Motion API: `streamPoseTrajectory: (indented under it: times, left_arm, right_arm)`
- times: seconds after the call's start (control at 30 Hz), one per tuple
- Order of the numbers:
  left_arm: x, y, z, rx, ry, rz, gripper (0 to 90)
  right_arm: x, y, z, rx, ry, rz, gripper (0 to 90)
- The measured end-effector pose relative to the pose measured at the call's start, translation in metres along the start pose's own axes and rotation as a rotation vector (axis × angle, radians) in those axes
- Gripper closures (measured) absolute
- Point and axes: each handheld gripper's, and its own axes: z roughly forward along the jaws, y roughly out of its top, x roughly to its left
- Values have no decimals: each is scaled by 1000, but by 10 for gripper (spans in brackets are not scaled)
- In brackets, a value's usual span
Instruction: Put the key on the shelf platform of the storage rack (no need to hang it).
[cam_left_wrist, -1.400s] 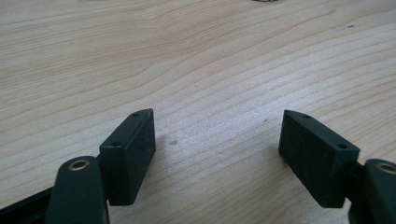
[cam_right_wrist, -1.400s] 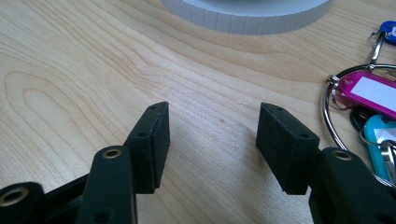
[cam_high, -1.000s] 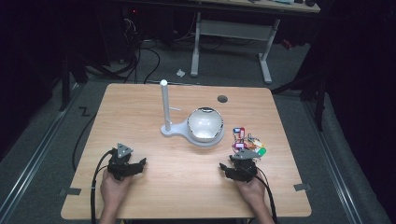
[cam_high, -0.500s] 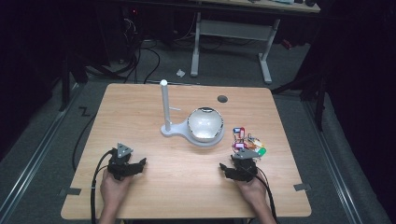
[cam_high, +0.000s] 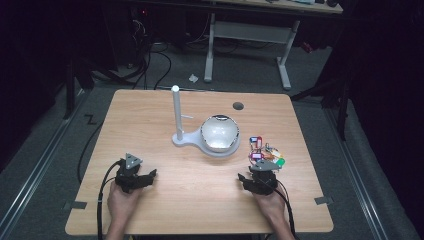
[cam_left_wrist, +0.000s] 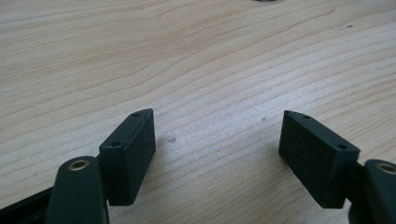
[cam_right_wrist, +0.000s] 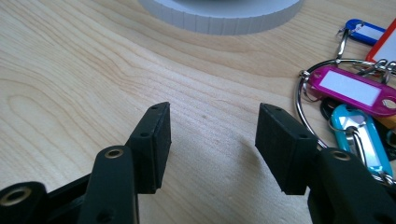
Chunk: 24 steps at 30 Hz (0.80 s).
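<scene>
High view. Both tongs rest low at the near edge of the light wooden bench (cam_high: 150, 120), one in each hand. The left tongs (cam_high: 145, 176) sit well apart from everything else. The right tongs (cam_high: 250, 179) sit just beside the bunch of coloured plastic key tags on a metal ring (cam_high: 264, 150), which lies right of the white stand with an upright post and a round dish (cam_high: 212, 135). The step in hand appears to be reaching for the key bunch. To do it well, turn the right tongs toward the bunch, keep them low, and close on the ring or one tag rather than on the loose heap.

Left gripper view. The left tongs (cam_left_wrist: 218, 149) are released, with bare wood grain between the pads. This view confirms that nothing is held, which the high view is too small to settle.

Right gripper view. The right tongs (cam_right_wrist: 212, 140) are released and have just been closing slightly, with nothing between them. The bunch (cam_right_wrist: 350, 88) lies off to the right of the jaws, probably touching the outer side of the right pad, though the contact is hard to tell. Individual magenta, blue and cyan tags and the wire ring are distinct here; from above they merge into one cluster.
</scene>
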Motion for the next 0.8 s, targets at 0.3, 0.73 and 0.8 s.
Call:
streamPoseTrajectory:
  times: [0.3, 0.73, 0.8]
  left_arm:
    - [-1, 0, 0, 2, 4, -8, 274]
    - [0, 0, 0, 5, 0, -1, 274]
    - [-1, 0, 0, 4, 3, -5, 274]
  right_arm:
    - [-5, 1, -17, -28, 1, 14, 463]
    - [-37, 4, -35, -43, -76, 65, 444]
    - [-41, 5, -37, -42, -78, 72, 444]
